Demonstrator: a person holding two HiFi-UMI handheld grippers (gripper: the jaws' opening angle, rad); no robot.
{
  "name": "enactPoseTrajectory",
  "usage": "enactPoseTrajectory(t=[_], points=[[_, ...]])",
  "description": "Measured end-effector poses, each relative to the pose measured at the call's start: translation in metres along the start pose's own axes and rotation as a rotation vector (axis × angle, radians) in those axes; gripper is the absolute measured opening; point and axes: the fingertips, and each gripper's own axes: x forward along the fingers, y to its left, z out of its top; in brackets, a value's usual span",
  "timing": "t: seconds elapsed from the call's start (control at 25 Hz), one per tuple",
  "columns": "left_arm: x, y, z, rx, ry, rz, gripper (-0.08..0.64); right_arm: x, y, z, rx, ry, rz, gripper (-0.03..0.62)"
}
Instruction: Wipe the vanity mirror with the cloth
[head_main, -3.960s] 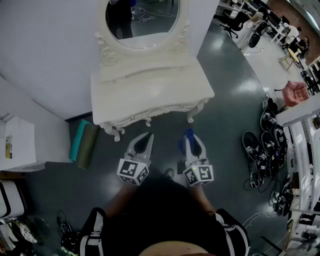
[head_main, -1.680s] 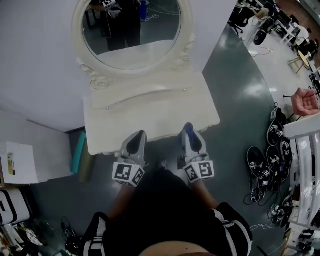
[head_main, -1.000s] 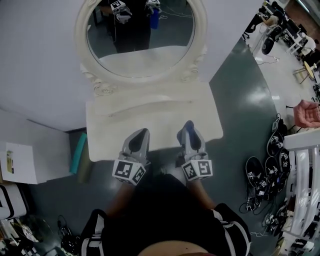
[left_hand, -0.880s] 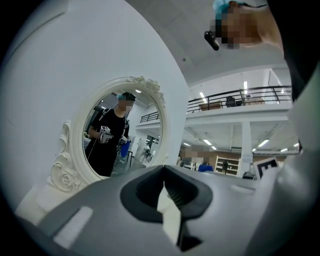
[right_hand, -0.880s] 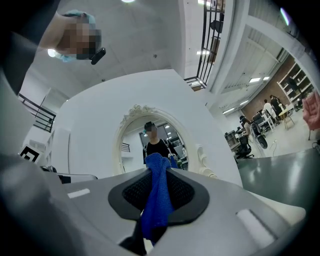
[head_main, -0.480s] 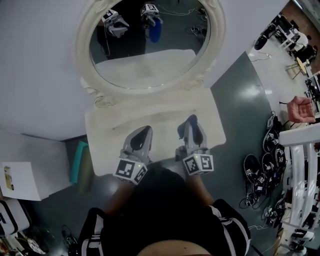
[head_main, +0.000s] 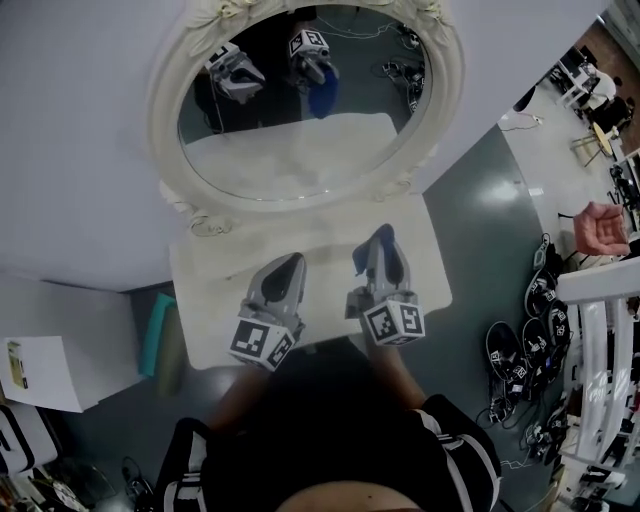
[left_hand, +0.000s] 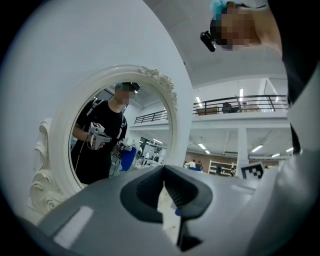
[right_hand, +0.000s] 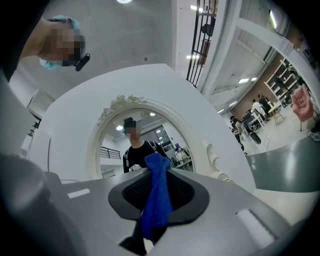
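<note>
An oval vanity mirror (head_main: 300, 90) in a carved white frame stands at the back of a white dressing table (head_main: 200, 300). It also fills the left gripper view as the mirror (left_hand: 117, 145) and the right gripper view as the mirror (right_hand: 140, 145). My right gripper (head_main: 381, 240) is shut on a blue cloth (right_hand: 157, 200), whose tip pokes out past the jaws as the cloth (head_main: 383, 238). My left gripper (head_main: 290, 268) is shut and holds nothing. Both hover over the tabletop, short of the glass.
A teal roll (head_main: 155, 330) lies on the floor left of the table, near a white box (head_main: 35, 372). Several black shoes and cables (head_main: 525, 340) lie on the floor at the right, beside white shelving (head_main: 600, 380). A pink chair (head_main: 608, 225) stands further right.
The person has stepped up to the table. Both grippers moved from over the floor to over the tabletop, and the mirror now shows larger and nearer. The cloth stays held.
</note>
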Motion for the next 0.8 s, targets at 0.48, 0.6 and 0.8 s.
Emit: enactPoseTrajectory(t=[0.48, 0.6, 0.8], points=[[0.048, 0.015, 0.020, 0.017, -0.029, 0.041, 0.011, 0.082, -0.024, 0.034, 0.072, -0.073, 0.034, 0.060], [0.056, 0.023, 0.022, 0.015, -0.014, 0.057, 0.011, 0.105, -0.030, 0.038, 0.117, -0.080, 0.018, 0.060], [0.064, 0.034, 0.022, 0.023, -0.007, 0.083, 0.011, 0.133, -0.044, 0.043, 0.177, -0.107, -0.007, 0.060]])
